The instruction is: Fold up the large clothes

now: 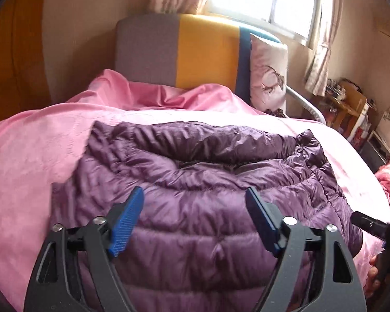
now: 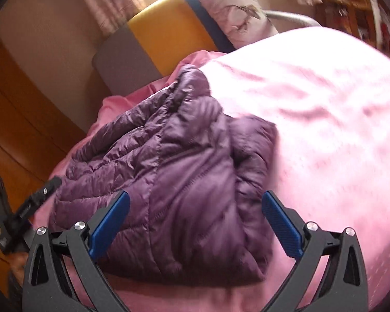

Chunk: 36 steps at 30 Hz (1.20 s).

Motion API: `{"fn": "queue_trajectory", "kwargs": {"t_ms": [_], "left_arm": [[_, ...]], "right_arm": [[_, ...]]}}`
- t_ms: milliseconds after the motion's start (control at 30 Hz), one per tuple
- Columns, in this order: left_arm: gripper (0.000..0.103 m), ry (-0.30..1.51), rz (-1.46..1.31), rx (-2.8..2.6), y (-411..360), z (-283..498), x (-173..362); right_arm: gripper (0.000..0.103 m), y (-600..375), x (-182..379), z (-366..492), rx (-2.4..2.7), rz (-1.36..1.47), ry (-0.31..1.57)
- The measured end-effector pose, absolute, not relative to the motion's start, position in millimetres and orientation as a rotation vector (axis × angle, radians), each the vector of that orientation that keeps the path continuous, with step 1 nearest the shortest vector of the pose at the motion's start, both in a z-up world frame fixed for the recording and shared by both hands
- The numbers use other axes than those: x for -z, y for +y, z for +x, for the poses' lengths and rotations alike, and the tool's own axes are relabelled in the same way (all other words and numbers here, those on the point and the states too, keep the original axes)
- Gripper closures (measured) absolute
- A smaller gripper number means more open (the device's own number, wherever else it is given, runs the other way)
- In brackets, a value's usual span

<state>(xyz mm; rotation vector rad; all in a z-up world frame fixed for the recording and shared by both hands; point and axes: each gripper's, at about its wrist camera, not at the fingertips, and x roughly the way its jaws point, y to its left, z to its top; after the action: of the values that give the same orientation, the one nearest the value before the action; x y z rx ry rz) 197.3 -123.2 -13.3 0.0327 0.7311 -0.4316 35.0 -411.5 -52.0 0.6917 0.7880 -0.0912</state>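
- The purple down jacket (image 1: 195,182) is lying already bundled on the pink bedspread (image 1: 26,156), so the fold seems to be nearly finished.
- The left gripper (image 1: 195,208) is hovering just above the jacket with its jaws standing wide apart and holding nothing.
- The right gripper (image 2: 195,215) is also standing wide open and empty, with the jacket's near edge under and ahead of it.
- The next move is probably asking for pressing the puffy layers flat or taking a new edge.
- Beyond the grippers, the headboard (image 1: 195,52) and pillow (image 1: 269,72) are not blocking anything.

Cluttered shelves (image 2: 356,7) blurred beyond telling
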Motion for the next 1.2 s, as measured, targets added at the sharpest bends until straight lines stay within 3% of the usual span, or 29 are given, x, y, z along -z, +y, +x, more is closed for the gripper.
{"fn": "queue_trajectory", "kwargs": {"t_ms": [200,400,700,767,800,867,933,1067,1200], "left_arm": [[0.013,0.698,-0.004,0.392,-87.2,173.5,4.6],[0.012,0.701,-0.029,0.327,-42.2,168.8,11.9],[0.011,0.885,-0.257,0.423,20.3,192.1,57.8],[0.012,0.938,-0.390,0.512,31.9,197.2,72.4],[0.015,0.954,-0.462,0.556,40.0,198.8,80.5],[0.026,0.963,-0.532,0.588,50.8,199.1,88.4],[0.032,0.962,-0.620,0.639,65.7,197.9,93.4],[0.048,0.971,-0.695,0.704,79.8,189.8,100.5],[0.056,0.978,-0.681,0.731,78.7,176.0,104.1]], "right_arm": [[0.002,-413.0,76.2,25.9,0.094,0.828,0.819],[0.002,-407.0,79.3,28.1,0.109,0.840,0.812],[0.003,-401.4,80.8,29.3,0.125,0.818,0.804],[0.023,-398.6,80.0,28.2,0.123,0.810,0.812],[0.027,-397.3,80.2,27.9,0.112,0.808,0.818],[0.046,-393.4,79.2,26.0,0.085,0.805,0.818],[0.055,-389.4,76.0,21.6,0.071,0.792,0.813],[0.066,-388.3,71.9,14.0,0.046,0.791,0.808],[0.068,-390.3,72.1,-1.0,0.020,0.799,0.806]]}}
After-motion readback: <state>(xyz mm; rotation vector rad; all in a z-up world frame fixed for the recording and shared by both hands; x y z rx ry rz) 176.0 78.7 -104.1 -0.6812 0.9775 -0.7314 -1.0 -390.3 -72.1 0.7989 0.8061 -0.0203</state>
